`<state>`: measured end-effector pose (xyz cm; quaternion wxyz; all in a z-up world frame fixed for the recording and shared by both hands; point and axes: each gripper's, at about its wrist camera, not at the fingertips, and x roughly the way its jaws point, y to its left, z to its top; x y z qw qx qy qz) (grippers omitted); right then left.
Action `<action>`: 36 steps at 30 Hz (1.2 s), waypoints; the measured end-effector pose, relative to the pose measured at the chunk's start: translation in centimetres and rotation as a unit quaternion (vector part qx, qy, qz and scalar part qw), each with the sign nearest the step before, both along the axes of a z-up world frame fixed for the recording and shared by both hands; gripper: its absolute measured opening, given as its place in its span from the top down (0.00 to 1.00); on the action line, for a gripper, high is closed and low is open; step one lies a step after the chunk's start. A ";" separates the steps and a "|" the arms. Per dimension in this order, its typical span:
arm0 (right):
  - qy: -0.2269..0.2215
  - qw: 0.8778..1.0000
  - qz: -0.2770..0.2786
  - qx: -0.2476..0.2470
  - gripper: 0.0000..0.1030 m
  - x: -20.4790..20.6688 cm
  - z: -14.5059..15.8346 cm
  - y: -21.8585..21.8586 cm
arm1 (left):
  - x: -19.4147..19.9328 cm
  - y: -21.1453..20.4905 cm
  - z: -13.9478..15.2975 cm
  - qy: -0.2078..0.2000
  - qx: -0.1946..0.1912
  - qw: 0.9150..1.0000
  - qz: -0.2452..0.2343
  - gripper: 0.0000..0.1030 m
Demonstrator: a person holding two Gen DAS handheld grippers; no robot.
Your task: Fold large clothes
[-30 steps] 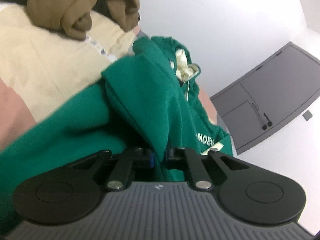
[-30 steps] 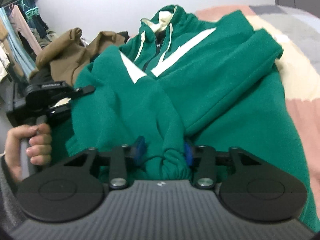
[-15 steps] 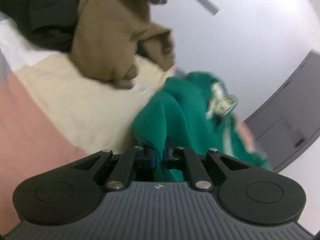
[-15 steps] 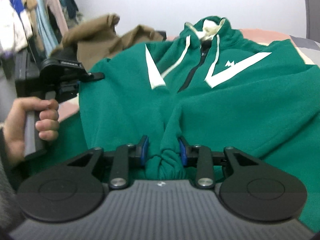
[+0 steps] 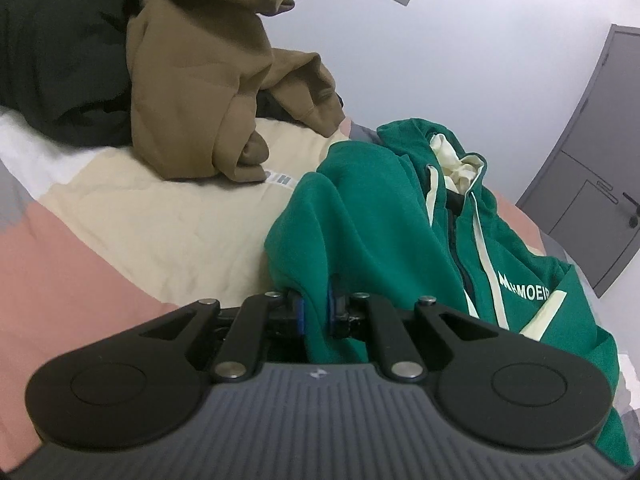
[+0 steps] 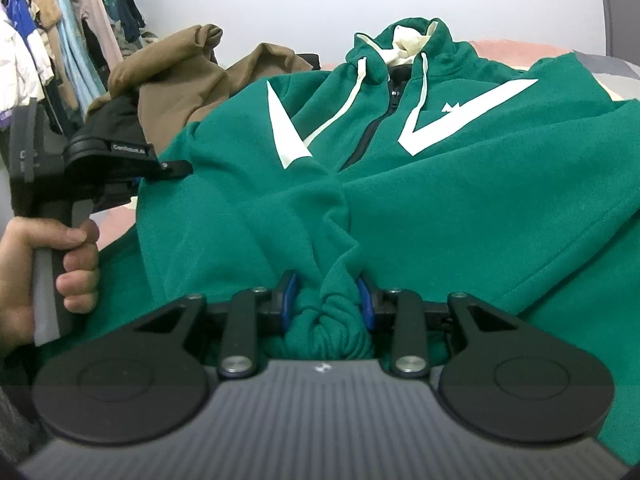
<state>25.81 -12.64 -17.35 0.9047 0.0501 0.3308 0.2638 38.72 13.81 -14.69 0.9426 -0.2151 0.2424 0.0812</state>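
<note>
Left wrist view: left gripper [image 5: 314, 310] clenched on a thin fold of the green hoodie [image 5: 380, 224], spread toward 2 o'clock on the quilt [image 5: 132, 216]; brown garment [image 5: 208, 92] at 11 o'clock.

Right wrist view: right gripper [image 6: 326, 300] grasping a bunched cuff at 6 o'clock; hoodie front-up, zipper toward 12; hand [image 6: 48, 276] at 9 o'clock. Sleeves apparently being brought in; body fold not yet done.

"MHMOEIR", perhaps, on green hoodie [image 5: 400, 248]
</note>
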 end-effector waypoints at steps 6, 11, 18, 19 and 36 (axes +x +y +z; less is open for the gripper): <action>0.003 1.000 -0.002 0.007 0.63 -0.2 0.4 -0.4 | -1.6 -0.9 1.0 0.001 0.013 1.000 -0.005 0.52; -0.017 1.000 -0.016 0.022 0.26 -1.2 1.7 -1.3 | -4.4 -2.2 2.8 -0.011 0.022 1.000 -0.011 0.50; -0.054 0.996 -0.050 0.041 0.21 -2.9 4.9 -2.9 | -7.2 -5.4 7.0 -0.052 0.042 0.995 -0.068 0.48; -0.061 0.996 -0.054 0.039 0.21 -3.0 5.2 -3.1 | -7.0 -5.9 7.6 -0.055 0.039 0.995 -0.075 0.48; -0.054 0.989 -0.116 0.077 0.21 24.5 6.7 -2.6 | 22.8 -5.2 9.4 -0.025 0.011 0.997 -0.070 0.43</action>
